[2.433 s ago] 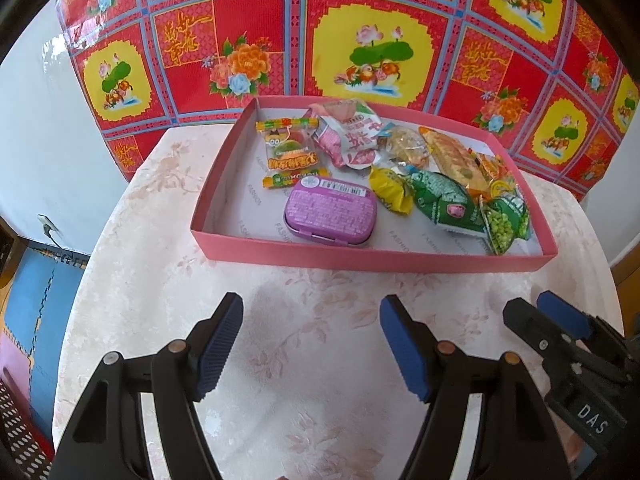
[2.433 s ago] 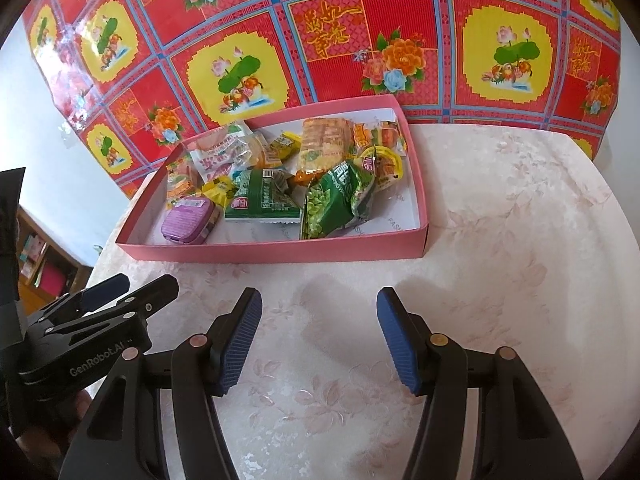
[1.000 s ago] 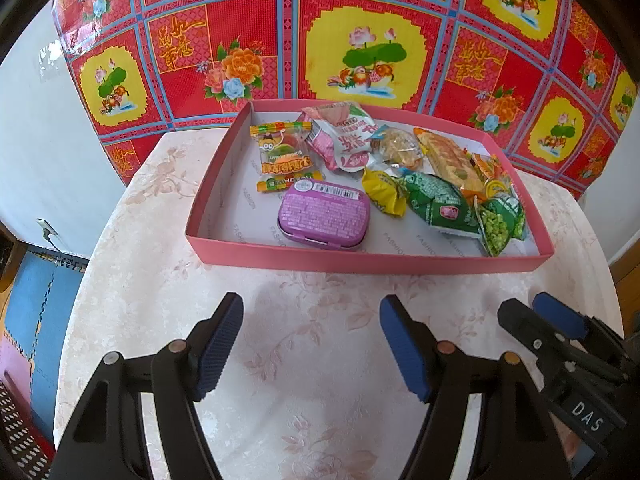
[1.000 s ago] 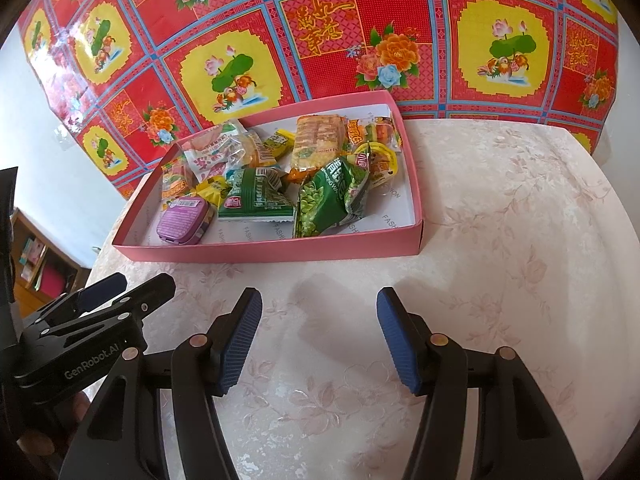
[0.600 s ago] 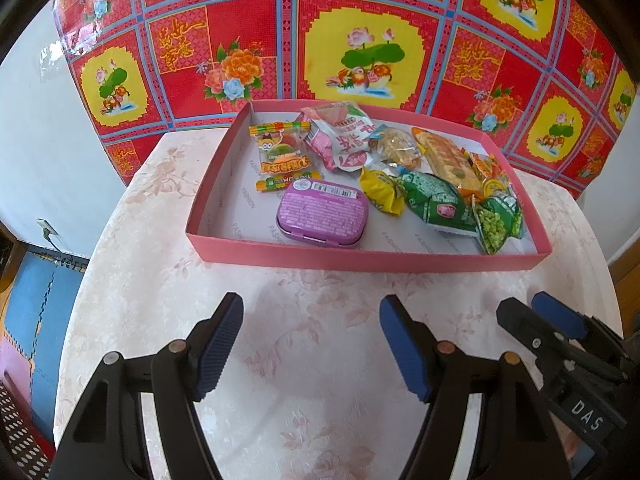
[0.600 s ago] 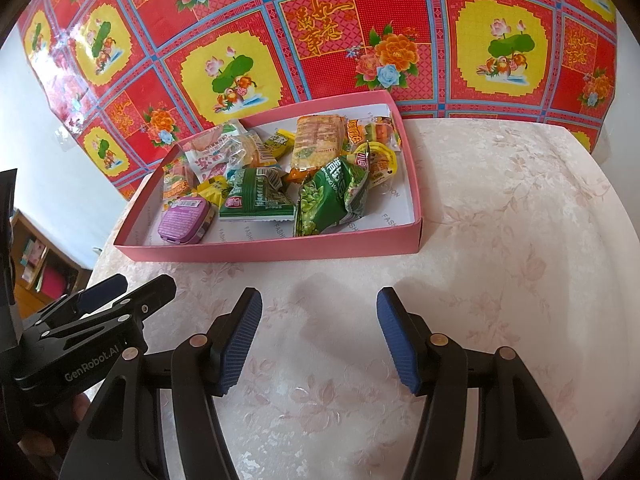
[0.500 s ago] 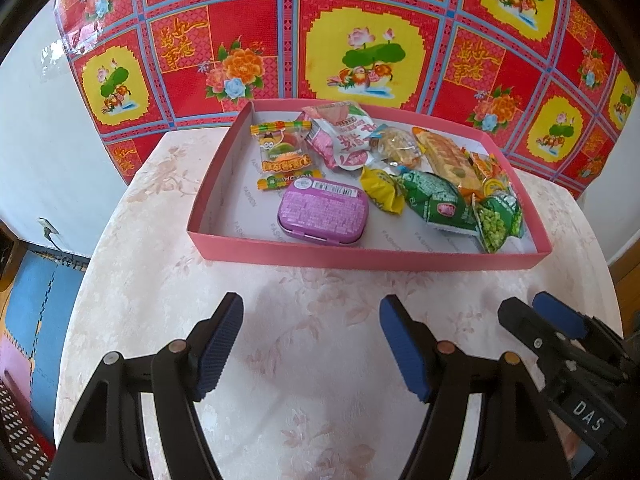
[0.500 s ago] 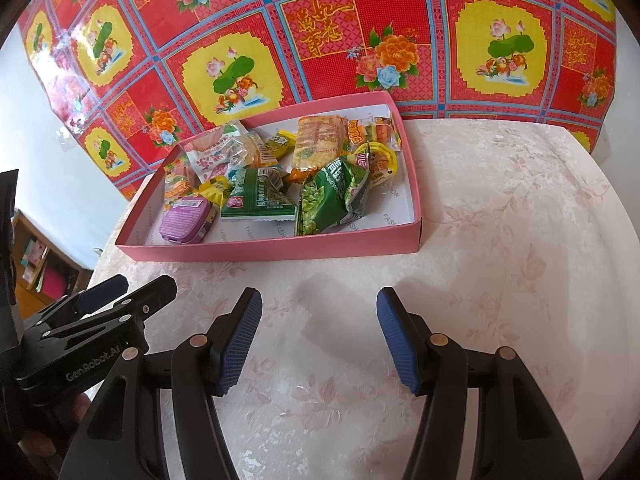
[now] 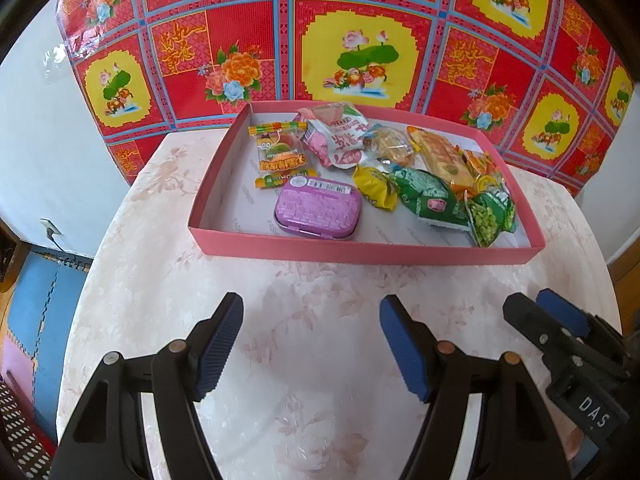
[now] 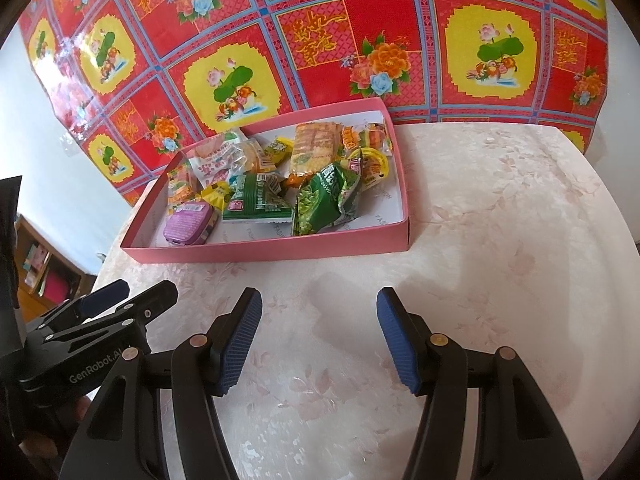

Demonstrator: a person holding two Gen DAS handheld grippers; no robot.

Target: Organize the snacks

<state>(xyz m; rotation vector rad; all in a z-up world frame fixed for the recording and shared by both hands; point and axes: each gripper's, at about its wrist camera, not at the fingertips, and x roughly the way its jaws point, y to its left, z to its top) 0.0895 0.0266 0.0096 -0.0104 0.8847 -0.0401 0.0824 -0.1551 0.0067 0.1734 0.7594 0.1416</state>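
From the left wrist view, the left gripper (image 9: 311, 344) hangs over bare table (image 9: 168, 280) with its blue pads spread apart and nothing between them. Straight ahead of the jaws sits a shallow pink box (image 9: 360, 249), its near wall running across well beyond the fingertips. Inside, closest ahead of the jaws, lies a purple tin (image 9: 318, 209); beyond it to the left is a clear gummy packet (image 9: 280, 156), and behind it a pink-and-white pouch (image 9: 338, 136). Ahead and to the right of the jaws the rest crowd together: a yellow wrapped sweet (image 9: 376, 193), a green packet (image 9: 430, 199), a green pea bag (image 9: 490, 218) against the near wall, and an orange cracker pack (image 9: 444, 157) behind them. The box's left part is bare floor. To the right of the jaws the right gripper (image 9: 548, 320) shows at the frame edge. The table's rounded edge curves off to the left of the jaws, with a red flowered cloth (image 9: 360, 40) behind the box. From the right wrist view, the right gripper (image 10: 316, 334) also has its pads apart and holds nothing, above open tabletop. The box (image 10: 280, 250) lies ahead and to the left of the jaws, the pea bag (image 10: 324, 204) and green packet (image 10: 256, 200) nearest, the tin (image 10: 188, 224) at its far-left end. Wide clear table spreads ahead and to the right of the jaws; the left gripper (image 10: 116, 300) sits just left of them
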